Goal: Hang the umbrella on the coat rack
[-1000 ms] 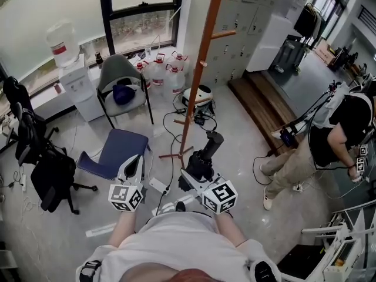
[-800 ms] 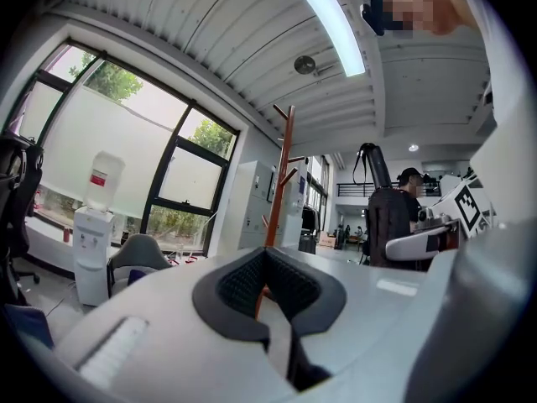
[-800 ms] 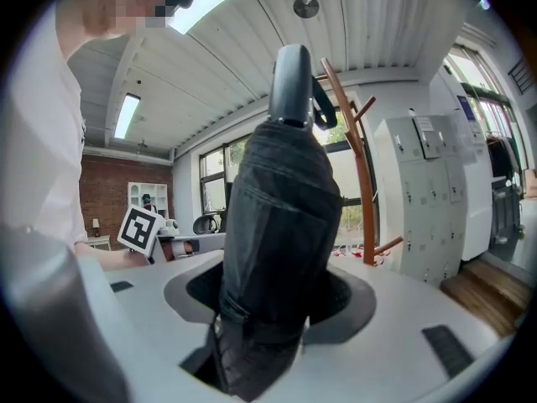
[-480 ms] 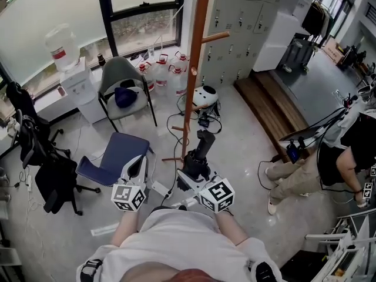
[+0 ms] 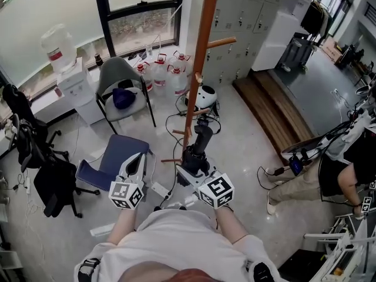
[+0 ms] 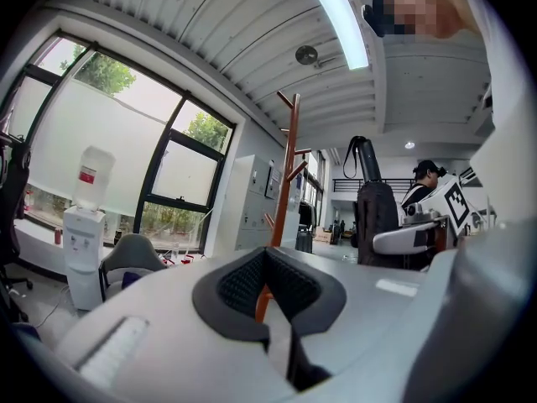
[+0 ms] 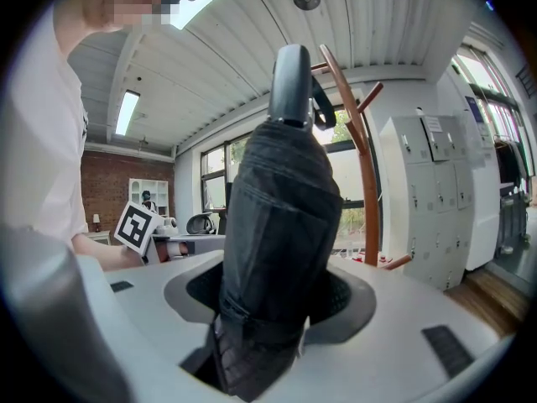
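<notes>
Right gripper view: the right gripper (image 7: 277,309) has its jaws set wide and clamped on the lower body of a folded black umbrella (image 7: 281,200). The pads press on the fabric from both sides. The umbrella stands upright out of the jaws, with its handle at the top, above the grip, and its lower end below them. The wooden coat rack (image 7: 362,183) stands ahead of these jaws and just to the right of the umbrella, apart from it. Its pegs are bare.

Left gripper view: the left gripper (image 6: 267,280) has its jaws narrowly apart with nothing between them. The rack post shows through the gap, well ahead of the jaws. The umbrella is off to the right of these jaws, upright in the other gripper, with a strap loop at its top.

Head view: both grippers are held side by side, pointing toward the foot of the rack. A grey chair (image 5: 120,78) and a water dispenser (image 5: 73,78) stand beyond and to the left of the left jaws. Grey lockers (image 5: 247,16) are beyond the right jaws, behind the rack.
</notes>
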